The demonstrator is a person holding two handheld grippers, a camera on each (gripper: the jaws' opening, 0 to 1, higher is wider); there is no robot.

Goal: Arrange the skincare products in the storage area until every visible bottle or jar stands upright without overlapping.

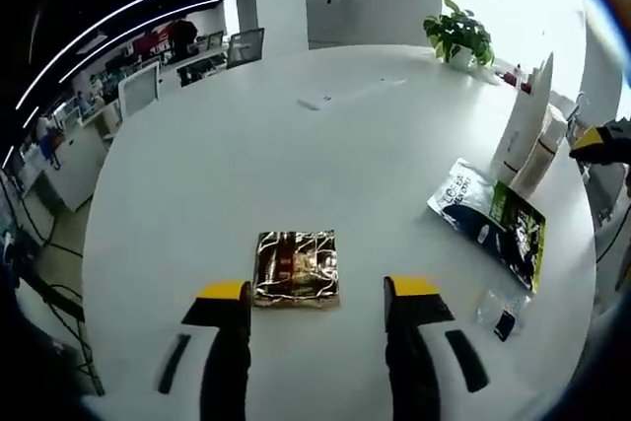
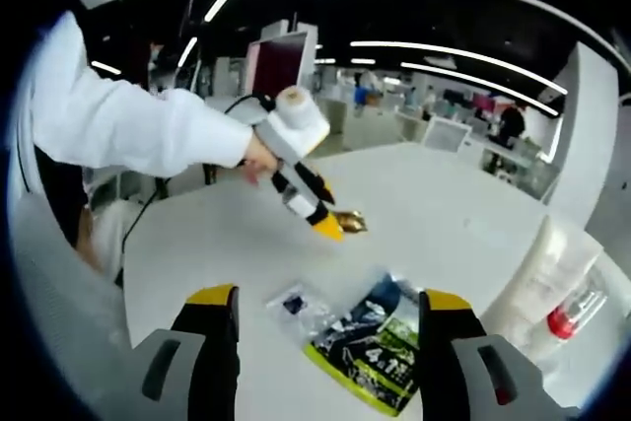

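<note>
The round white table (image 1: 325, 175) carries everything. Near its far edge in the left gripper view stands a potted plant (image 1: 459, 36). Along the edge beside it, two pale tubes (image 1: 525, 120) stand upright, touching or nearly so; in the right gripper view they show with a clear bottle with a red cap (image 2: 572, 315) just beside them. A dark and green pouch (image 1: 490, 222) lies flat near the tubes, and a small clear sachet (image 1: 498, 311) lies flat just beside it, toward the near edge. A shiny gold packet (image 1: 297, 268) lies flat well apart from these, toward the middle of the near edge.

The left gripper (image 1: 317, 291) has its jaws wide, empty, low over the table with the gold packet between the yellow tips or just ahead of them; I cannot tell whether they touch it. The right gripper (image 2: 330, 301) is also wide and empty, hovering above the pouch and sachet.

My reading is that the task is at an early stage: the tubes and bottle are upright, but three flat items are scattered. The step in hand looks like picking up the gold packet. That calls for closing on its thin edges squarely, lifting it, and carrying it toward the tubes without knocking them over.
</note>
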